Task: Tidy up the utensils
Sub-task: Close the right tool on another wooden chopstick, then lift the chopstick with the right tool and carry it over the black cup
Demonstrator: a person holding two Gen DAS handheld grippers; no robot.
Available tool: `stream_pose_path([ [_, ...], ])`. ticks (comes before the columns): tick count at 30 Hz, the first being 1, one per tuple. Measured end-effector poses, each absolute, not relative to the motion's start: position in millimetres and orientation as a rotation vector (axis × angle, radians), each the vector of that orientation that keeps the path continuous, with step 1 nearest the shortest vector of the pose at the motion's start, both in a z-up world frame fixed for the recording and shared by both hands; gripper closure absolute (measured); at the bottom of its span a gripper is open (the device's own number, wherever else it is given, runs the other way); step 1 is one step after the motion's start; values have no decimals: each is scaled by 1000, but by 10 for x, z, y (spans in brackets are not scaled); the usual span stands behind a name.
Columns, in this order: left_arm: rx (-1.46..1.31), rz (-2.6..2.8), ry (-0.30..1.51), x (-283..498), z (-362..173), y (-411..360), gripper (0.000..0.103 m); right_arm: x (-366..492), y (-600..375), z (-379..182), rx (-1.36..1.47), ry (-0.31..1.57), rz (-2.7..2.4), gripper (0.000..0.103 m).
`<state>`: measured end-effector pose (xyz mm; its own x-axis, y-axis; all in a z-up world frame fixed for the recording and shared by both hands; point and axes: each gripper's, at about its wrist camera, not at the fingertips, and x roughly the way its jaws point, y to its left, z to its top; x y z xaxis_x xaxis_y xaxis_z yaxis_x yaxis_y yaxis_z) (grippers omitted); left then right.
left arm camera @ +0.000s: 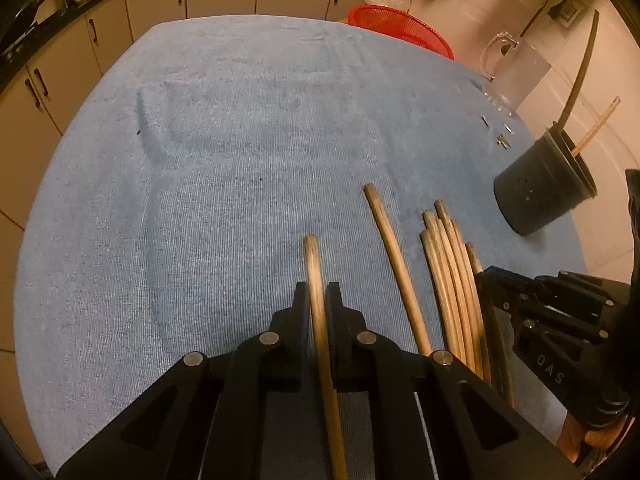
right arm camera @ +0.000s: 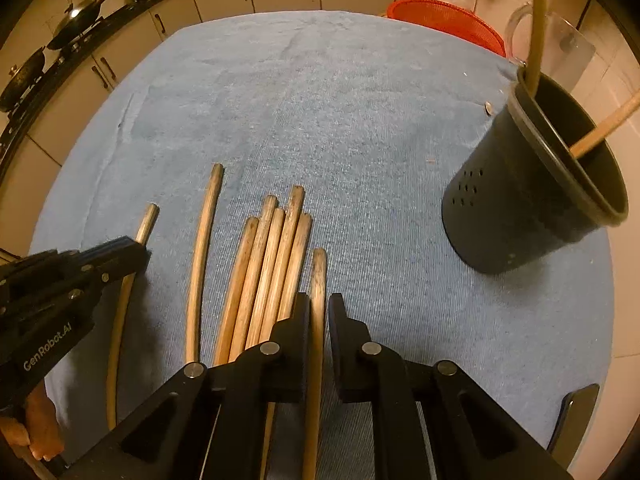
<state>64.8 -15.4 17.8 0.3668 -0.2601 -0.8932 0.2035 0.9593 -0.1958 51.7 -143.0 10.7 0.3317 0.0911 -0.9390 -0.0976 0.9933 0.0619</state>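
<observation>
- Left gripper [left arm camera: 318,300]: you have it clamped on the leftmost chopstick [left arm camera: 316,280]
- Right gripper [right arm camera: 319,312]: clamped on the rightmost chopstick [right arm camera: 319,280], both on the blue towel [right arm camera: 320,100]
- Next: lift yours clear, into the black holder [right arm camera: 532,200]

Bench [left arm camera: 240,140] lies open from nine to twelve o'clock; black holder [right arm camera: 532,184] and red basket [right arm camera: 448,24] block two o'clock.

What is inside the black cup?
Two wooden sticks lean in the black cup: a dark stick against the far rim and a pale stick poking out to the right. Their lower ends and the cup's bottom are hidden by its wall.
</observation>
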Motion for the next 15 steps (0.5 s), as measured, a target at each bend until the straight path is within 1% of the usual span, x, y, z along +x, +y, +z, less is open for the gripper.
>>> stream_pose_path([
  [5,-92,-342,1091,530,351,-133,96,432,-1462,262,24,1163,145,95],
  [15,-133,-375,882,172,1140,-112,96,-212,-1703,1121,122,877,221,95],
])
